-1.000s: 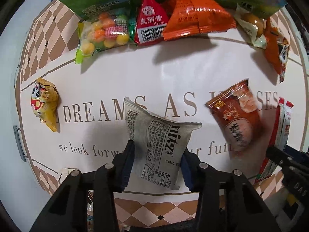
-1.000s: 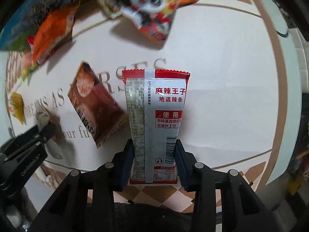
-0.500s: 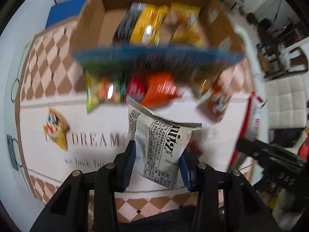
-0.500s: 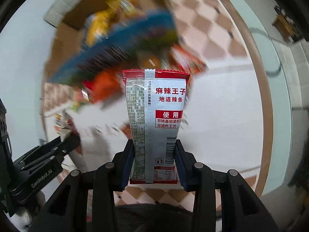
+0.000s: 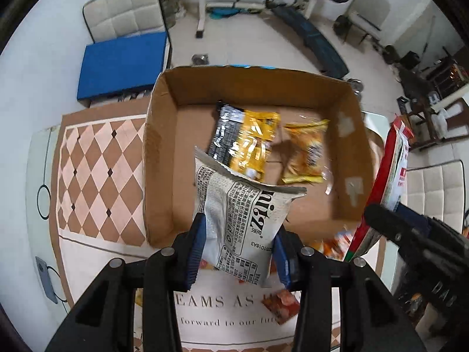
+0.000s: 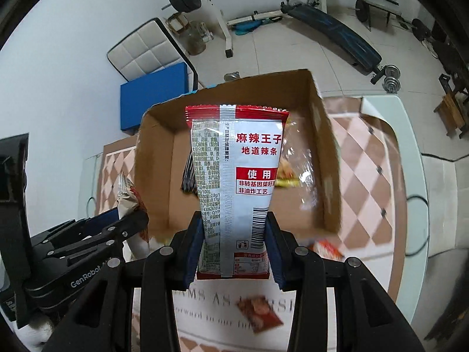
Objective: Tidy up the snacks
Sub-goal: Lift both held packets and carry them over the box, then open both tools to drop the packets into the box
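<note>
Both grippers are over the open cardboard box (image 5: 159, 158), each clamped on a crinkly foil snack. The left gripper (image 5: 238, 253) pinches a grey-white packet (image 5: 241, 214) with dense black print near the box's front wall. The right gripper (image 6: 234, 248) squeezes a red-and-white packet (image 6: 234, 182) reading "麻辣王子 地道辣条". Inside the box: a shiny yellow-black bag (image 5: 244, 143) and a yellow packet (image 5: 304, 152), bare brown floor to their left. A reddish packet (image 6: 259, 314) lies on the lettered tablecloth (image 5: 222, 316) in front of the box.
</note>
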Tool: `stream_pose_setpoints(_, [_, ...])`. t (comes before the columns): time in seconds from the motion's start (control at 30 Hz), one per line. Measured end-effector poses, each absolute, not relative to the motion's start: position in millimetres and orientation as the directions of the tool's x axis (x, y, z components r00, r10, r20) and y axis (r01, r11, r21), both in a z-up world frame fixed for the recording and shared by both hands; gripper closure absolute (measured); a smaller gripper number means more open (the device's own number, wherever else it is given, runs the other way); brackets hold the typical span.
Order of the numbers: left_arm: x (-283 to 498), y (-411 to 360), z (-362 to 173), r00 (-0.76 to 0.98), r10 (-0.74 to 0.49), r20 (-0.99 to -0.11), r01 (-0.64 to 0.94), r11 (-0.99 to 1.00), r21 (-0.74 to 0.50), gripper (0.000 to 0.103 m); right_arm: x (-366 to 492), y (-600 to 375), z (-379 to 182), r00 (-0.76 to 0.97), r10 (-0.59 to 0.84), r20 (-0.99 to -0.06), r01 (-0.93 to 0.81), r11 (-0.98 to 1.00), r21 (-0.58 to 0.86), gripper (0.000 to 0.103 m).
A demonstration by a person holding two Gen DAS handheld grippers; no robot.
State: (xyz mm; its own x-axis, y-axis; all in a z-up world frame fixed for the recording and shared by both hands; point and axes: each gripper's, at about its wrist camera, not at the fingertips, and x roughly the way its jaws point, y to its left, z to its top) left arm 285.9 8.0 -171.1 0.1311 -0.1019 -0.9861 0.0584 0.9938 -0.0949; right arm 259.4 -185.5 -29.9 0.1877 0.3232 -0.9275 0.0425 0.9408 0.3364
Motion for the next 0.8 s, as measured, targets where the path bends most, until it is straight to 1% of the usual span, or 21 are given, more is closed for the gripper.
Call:
stream_pose_setpoints(0.17, [312.3,22.7,-214.2,0.033,-0.090,-0.995,0.019,0.996,-0.090,0.061,291.7,-162.7,-88.4,0.093,0.301,-0.949,0.049,0.951,0.306,0.060])
stream_pose_setpoints(0.37, [330.2,29.1,-265.7,-0.066,-0.081,-0.995,0.002,0.997,-0.081,0.061,303.2,-152.8,-142.2,0.015,0.274,-0.961,0.056,0.960,0.275,0.060])
stream_pose_setpoints(0.47, [332.9,29.2,-290.9,-0.138,-0.103,-0.985,0.005,0.994,-0.105,0.059,307.4,-153.5,-162.6,-0.019,0.280,-0.960,0.060,0.959,0.279,0.059])
stream_pose_setpoints(0.53, [333.7,29.4,-301.0,-0.159,-0.099,-0.982,0.003,0.995,-0.101,0.059,310.1,-153.2,-176.3,-0.072,0.317,-0.946,0.067,0.947,0.313,0.057])
stream_pose_setpoints(0.57, [334.1,30.2,-303.7,-0.160,-0.095,-0.982,-0.001,0.995,-0.096,0.057,309.7,-152.5,-182.1,-0.095,0.327,-0.940,0.066,0.945,0.322,0.048])
stream_pose_setpoints(0.6, [334.5,31.3,-305.8,-0.159,-0.101,-0.982,-0.008,0.995,-0.101,0.051,310.8,-150.5,-186.8,-0.112,0.318,-0.941,0.059,0.948,0.313,0.041])
stream_pose_setpoints(0.63, [334.7,31.7,-307.3,-0.162,-0.105,-0.981,-0.010,0.994,-0.105,0.047,311.1,-149.1,-188.6,-0.114,0.297,-0.948,0.047,0.955,0.294,0.025])
stream_pose_setpoints(0.67, [335.2,32.9,-308.5,-0.162,-0.096,-0.982,-0.014,0.995,-0.095,0.035,310.6,-148.4,-190.4,-0.112,0.278,-0.954,0.032,0.960,0.276,0.019])
stream_pose_setpoints(0.7, [335.9,34.3,-308.7,-0.156,-0.091,-0.984,-0.014,0.996,-0.090,0.025,310.9,-148.3,-191.2,-0.115,0.266,-0.957,0.023,0.964,0.265,0.018])
stream_pose_setpoints(0.77, [337.6,36.7,-306.9,-0.143,-0.096,-0.985,-0.016,0.995,-0.095,0.016,311.1,-150.2,-193.1,-0.126,0.256,-0.958,0.029,0.967,0.255,0.014])
stream_pose_setpoints(0.8, [337.7,37.2,-305.1,-0.137,-0.093,-0.986,-0.016,0.996,-0.091,0.016,311.1,-150.6,-193.1,-0.125,0.256,-0.959,0.028,0.967,0.254,0.014])
